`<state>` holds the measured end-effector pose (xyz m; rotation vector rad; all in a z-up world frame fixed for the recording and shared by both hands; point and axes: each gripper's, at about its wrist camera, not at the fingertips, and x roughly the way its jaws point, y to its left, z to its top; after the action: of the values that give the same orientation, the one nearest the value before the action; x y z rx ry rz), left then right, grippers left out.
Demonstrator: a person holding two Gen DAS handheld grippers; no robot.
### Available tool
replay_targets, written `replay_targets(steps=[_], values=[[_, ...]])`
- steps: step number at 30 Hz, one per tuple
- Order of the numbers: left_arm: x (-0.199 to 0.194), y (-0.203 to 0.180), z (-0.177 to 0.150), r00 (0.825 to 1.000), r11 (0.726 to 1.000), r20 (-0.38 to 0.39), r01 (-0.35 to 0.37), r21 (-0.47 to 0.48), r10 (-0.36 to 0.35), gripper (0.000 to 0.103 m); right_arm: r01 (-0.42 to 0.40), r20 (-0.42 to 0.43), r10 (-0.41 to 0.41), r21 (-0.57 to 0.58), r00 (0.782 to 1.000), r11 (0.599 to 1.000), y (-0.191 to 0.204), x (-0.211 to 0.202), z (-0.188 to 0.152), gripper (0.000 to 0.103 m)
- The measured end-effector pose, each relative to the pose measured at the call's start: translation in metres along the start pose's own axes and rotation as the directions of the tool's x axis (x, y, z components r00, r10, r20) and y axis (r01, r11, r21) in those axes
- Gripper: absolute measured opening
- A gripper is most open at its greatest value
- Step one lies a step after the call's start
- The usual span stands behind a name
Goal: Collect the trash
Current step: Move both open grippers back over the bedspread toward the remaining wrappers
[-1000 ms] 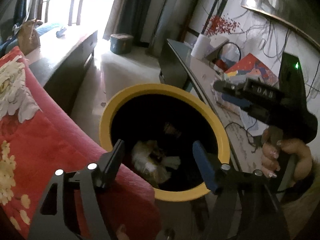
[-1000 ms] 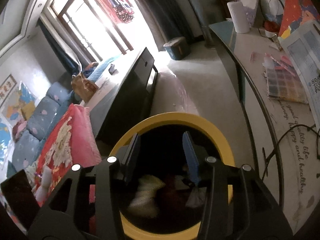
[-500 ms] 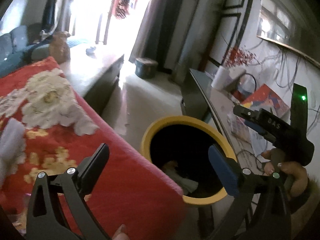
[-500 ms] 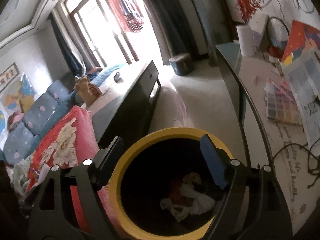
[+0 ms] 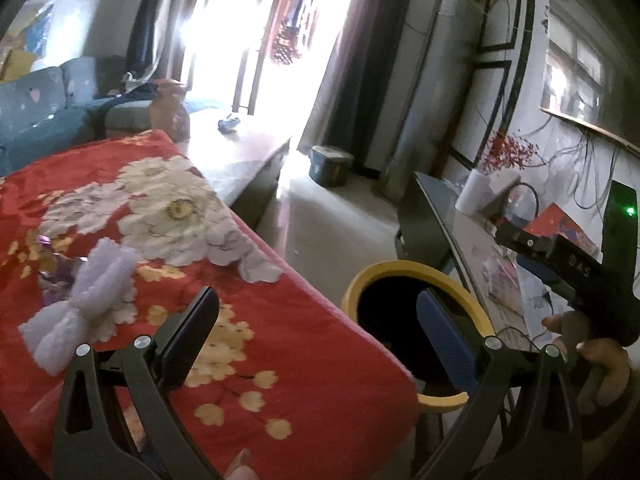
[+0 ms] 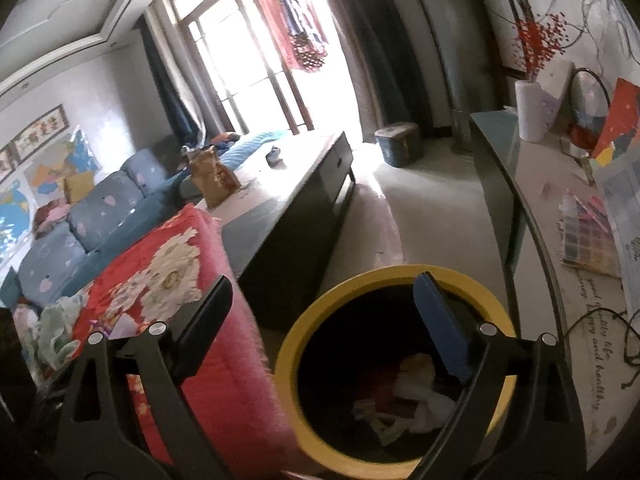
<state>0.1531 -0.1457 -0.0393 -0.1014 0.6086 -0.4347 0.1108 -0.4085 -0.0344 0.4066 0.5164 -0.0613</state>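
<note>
A black bin with a yellow rim (image 5: pixel 400 270) stands against a surface draped in red flowered cloth (image 5: pixel 280 360). Crumpled white and red trash (image 6: pixel 416 392) lies at the bottom of the bin (image 6: pixel 288 360). My left gripper (image 5: pixel 316 296) hangs wide open above the cloth's edge and the bin, nothing between its fingers. My right gripper (image 6: pixel 324 280) hovers over the bin's left rim; its jaws are opening and hold nothing. A hand holds it at the right of the left wrist view (image 5: pixel 560 264). A lilac fluffy scrap (image 5: pixel 88 292) and a purple wrapper (image 5: pixel 56 276) lie on the cloth.
A dark low cabinet (image 6: pixel 288 216) runs beyond the cloth, with a brown paper bag (image 6: pixel 212 180) on it. A glass-topped desk (image 6: pixel 532 216) with papers and cables lines the right. A blue sofa (image 6: pixel 80 220) sits at the left, and a small tub (image 6: pixel 400 146) is on the floor.
Both grippers have risen and drawn back from the bin's mouth, their jaws spreading wider. The left one has swung left, bringing the top of the red cloth into view.
</note>
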Motion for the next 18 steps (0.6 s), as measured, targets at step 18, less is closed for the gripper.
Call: replay_targets(steps=[18], values=[[-0.049, 0.06, 0.002, 0.989, 0.99, 0.071, -0.127, -0.07, 0.132, 0.096, -0.13, -0.029, 0.127, -0.147, 0.992, 0.981, 0.081, -0.017, -0.016, 0.087]])
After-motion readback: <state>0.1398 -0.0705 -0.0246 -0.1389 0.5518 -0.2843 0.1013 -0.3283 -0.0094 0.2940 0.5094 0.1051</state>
